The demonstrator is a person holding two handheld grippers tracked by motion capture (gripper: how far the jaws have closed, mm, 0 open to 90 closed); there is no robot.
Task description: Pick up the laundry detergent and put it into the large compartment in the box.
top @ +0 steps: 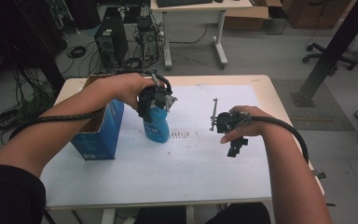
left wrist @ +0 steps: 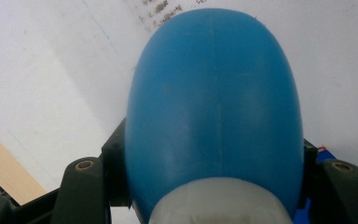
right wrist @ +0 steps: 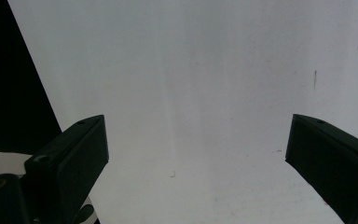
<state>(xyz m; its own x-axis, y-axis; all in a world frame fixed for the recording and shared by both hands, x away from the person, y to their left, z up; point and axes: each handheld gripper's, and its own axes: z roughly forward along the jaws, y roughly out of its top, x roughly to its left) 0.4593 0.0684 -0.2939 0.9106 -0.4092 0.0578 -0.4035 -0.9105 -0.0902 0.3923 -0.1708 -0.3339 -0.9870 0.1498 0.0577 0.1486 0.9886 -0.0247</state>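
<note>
An open blue carton (top: 98, 135) stands at the table's left. Beside it, my left gripper (top: 154, 100) clamps the smooth, rounded blue plastic bottle (top: 157, 127) upright on the white sheet (top: 168, 163); boxing it seemingly comes next, requiring lift. My right gripper (top: 230, 128) hovers wide, empty.

The open blue cardboard box (top: 103, 133) carries pale lettering on its side, too blurred to read.
</note>
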